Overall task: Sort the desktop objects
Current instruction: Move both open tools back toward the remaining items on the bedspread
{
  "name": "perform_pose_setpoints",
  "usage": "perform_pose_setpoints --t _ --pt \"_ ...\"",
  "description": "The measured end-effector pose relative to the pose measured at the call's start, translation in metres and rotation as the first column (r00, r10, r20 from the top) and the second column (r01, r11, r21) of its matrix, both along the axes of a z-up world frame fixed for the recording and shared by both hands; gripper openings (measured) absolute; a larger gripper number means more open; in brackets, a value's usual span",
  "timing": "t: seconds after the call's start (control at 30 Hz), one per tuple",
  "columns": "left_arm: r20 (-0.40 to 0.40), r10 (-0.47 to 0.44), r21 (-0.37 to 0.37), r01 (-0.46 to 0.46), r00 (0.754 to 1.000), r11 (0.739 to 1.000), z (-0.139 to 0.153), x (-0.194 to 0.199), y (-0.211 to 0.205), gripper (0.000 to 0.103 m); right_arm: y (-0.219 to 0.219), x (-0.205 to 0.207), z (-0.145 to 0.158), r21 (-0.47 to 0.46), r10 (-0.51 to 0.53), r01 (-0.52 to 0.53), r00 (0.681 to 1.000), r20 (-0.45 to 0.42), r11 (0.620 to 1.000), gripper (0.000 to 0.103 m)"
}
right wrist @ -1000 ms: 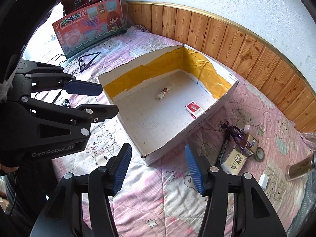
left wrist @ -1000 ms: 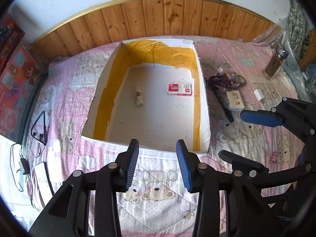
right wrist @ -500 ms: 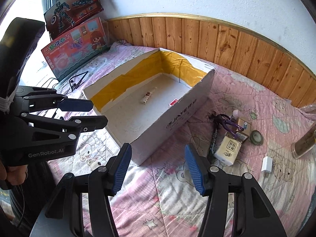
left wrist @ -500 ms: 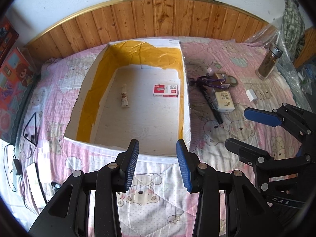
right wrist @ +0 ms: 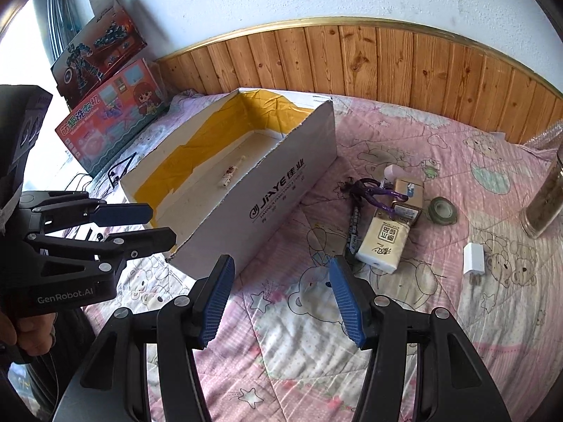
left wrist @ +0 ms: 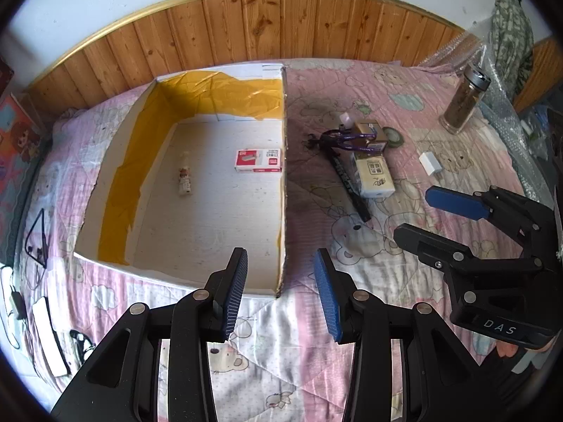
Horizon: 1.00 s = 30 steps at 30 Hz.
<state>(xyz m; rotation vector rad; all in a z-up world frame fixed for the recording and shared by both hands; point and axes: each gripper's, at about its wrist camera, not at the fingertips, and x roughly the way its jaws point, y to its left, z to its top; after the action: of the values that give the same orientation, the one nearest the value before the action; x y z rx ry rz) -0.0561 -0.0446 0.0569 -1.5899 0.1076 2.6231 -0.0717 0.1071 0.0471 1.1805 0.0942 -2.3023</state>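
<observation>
On the bed (right wrist: 440, 334), under its pink quilt, I had the white cardboard box (right wrist: 281, 204) lying to the left of the loose clutter, its long side wall running away from me toward the wooden panelling. Inside it already lay a red-and-white staple box (left wrist: 259, 160) and a small tube-like item (left wrist: 184, 182). To the right of that wall the things left to sort sat in a tight cluster: a cream tissue pack (right wrist: 383, 246) with its long axis pointing roughly away from me, a black pen (right wrist: 353, 234) just beside it on the box side and roughly parallel to it, a purple-handled tool (right wrist: 376, 195) lying across the far end of the pack, a small tan carton (right wrist: 408, 193) and a roll of tape (right wrist: 441, 210). A white plug (right wrist: 474, 259) lay apart, further right.

My right hand-held gripper (right wrist: 283, 299) stood released and empty, ahead of it bare quilt, with the tissue pack ahead and slightly right. My left hand-held gripper (left wrist: 281, 295), likewise released with nothing between the pads, straddled the box's near right corner. I judged the right one nearer the cluster, so the reach fell to it, forward and a little rightward, jaws closing across the pack's short width
</observation>
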Motion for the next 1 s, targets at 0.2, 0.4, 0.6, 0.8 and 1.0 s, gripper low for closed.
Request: perform_pose_setpoints --t 0.2,0.4,0.6,0.8,1.0 --pt "0.009 -0.020 0.005 0.020 1.000 1.000 -0.007 -0.008 0.019 0.042 0.013 -0.008 -0.010 -0.009 -0.027 0.027 0.999 0.020 1.000 0.058" --pt "0.024 -0.027 0.009 0.027 0.999 1.000 -0.016 -0.016 0.031 0.042 0.024 -0.015 -0.018 -0.017 -0.050 0.050 0.998 0.038 0.999 0.058" --pt "0.042 -0.036 0.013 0.035 0.998 0.999 -0.025 -0.024 0.040 0.042 0.038 -0.022 -0.024 -0.029 -0.083 0.085 0.995 0.058 0.996 0.058" --pt "0.054 -0.044 0.019 0.043 0.998 0.999 -0.032 -0.033 0.052 0.042 0.052 -0.030 -0.031 -0.038 -0.118 0.121 0.990 0.081 0.992 0.058" --pt "0.070 -0.050 0.036 0.048 0.996 0.998 -0.041 -0.045 0.065 0.042 0.066 -0.038 -0.039 -0.038 -0.153 0.157 0.983 0.103 0.987 0.058"
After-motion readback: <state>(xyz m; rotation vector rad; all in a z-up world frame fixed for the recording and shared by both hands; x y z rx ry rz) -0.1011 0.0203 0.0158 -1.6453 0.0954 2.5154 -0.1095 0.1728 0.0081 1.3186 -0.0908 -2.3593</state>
